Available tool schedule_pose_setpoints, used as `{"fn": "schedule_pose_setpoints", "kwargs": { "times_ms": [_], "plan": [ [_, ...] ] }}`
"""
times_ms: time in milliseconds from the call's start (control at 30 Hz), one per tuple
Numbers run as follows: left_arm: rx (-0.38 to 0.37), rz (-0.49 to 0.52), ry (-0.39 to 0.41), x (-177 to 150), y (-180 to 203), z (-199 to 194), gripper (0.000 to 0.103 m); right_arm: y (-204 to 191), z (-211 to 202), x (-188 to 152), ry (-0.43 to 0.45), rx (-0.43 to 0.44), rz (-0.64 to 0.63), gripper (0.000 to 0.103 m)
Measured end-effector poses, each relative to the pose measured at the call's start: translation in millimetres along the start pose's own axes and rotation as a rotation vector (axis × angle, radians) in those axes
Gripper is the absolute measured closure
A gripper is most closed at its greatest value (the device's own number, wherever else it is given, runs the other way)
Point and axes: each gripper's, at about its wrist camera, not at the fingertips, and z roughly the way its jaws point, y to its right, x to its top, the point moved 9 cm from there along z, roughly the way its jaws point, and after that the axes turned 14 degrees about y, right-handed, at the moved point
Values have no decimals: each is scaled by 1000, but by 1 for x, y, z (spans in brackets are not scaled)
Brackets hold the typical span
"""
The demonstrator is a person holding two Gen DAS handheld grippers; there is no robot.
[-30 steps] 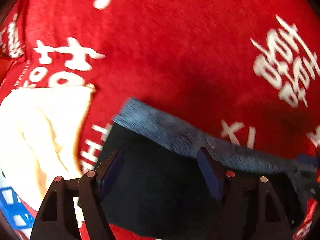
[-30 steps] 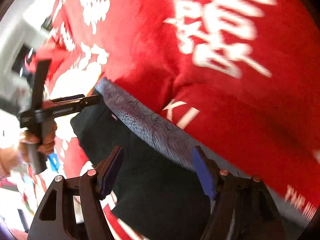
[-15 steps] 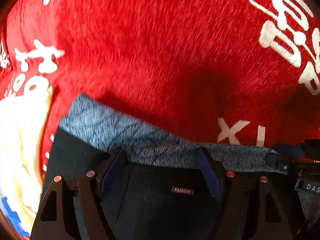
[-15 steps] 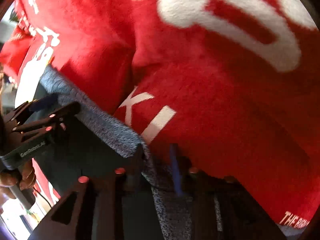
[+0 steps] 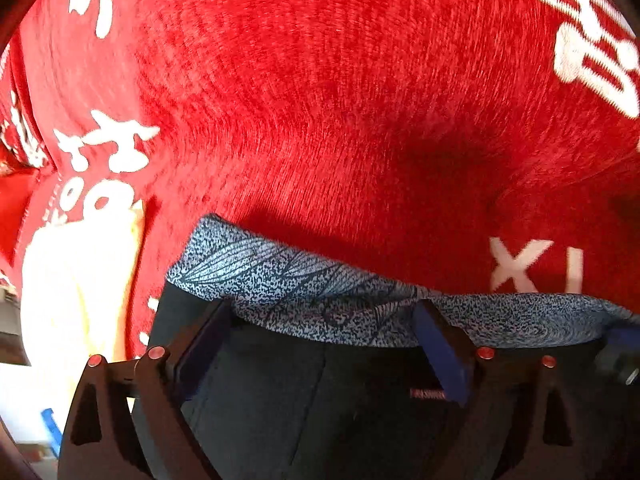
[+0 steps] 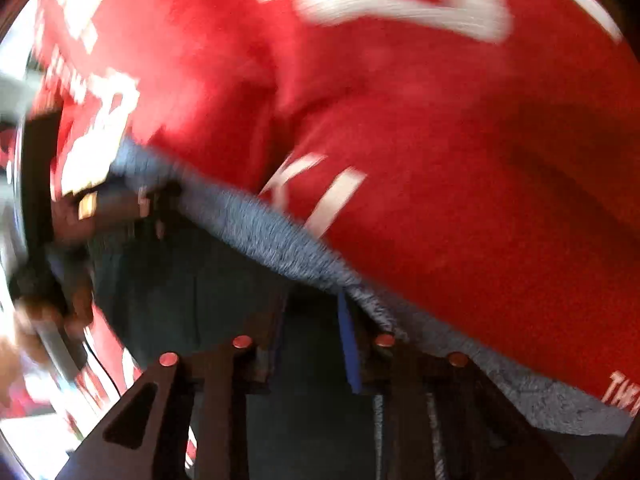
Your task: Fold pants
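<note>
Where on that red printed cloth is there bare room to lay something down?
The widest free stretch is the red cloth with white lettering, beyond the pants' speckled blue-grey waistband. Left of the dark pants a cream-coloured fabric piece takes the room. Along the waistband it is crowded: the left gripper sits open there, the right gripper shut on it.

The pants lie on the cloth, their waistband running across just ahead of the left gripper — its jaws set wide, one to either side of the fabric below. A pale cloth lies left of those jaws. The right gripper has its jaws drawn close on the waistband's edge — the left gripper sits off to its left.
</note>
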Motion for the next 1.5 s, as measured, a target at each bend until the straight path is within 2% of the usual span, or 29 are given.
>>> {"fn": "schedule_pose_setpoints", "kwargs": {
  "times_ms": [67,133,200,267,333,400,600,733,800,900,1067,1167,1267,1400,1500],
  "plan": [
    [-2,-18,-8,0,1,-5,11,11,-13,8,48,18,113,77],
    [-36,-41,-21,-2,5,-22,11,14,-38,10,113,12,104,73],
    [-64,-44,-26,-8,11,-39,11,18,-58,9,156,17,97,57],
    [-90,-30,-20,-15,20,-59,11,23,-86,-1,204,22,114,51],
    [-132,-10,-21,-27,38,-81,11,30,-109,-14,226,19,142,51],
    [-174,11,-32,-30,48,-98,11,40,-133,-45,243,-6,180,50],
    [-313,126,-57,-74,110,-152,11,59,-177,-128,258,-108,314,49],
    [-402,200,-74,-108,149,-182,11,62,-202,-183,301,-203,363,50],
    [-444,224,-93,-125,164,-194,11,61,-215,-214,319,-279,371,48],
    [-501,267,-89,-145,179,-206,11,60,-223,-258,312,-341,420,48],
    [-587,321,-94,-168,214,-233,11,57,-222,-342,286,-375,576,47],
    [-639,345,-105,-178,236,-242,11,61,-218,-386,279,-347,682,47],
    [-653,382,-109,-188,257,-242,11,65,-210,-421,281,-280,766,47],
    [-672,374,-131,-194,275,-239,11,70,-203,-443,308,-197,828,47],
    [-669,368,-143,-192,285,-231,11,72,-194,-441,344,-127,883,47]
  ]
}}
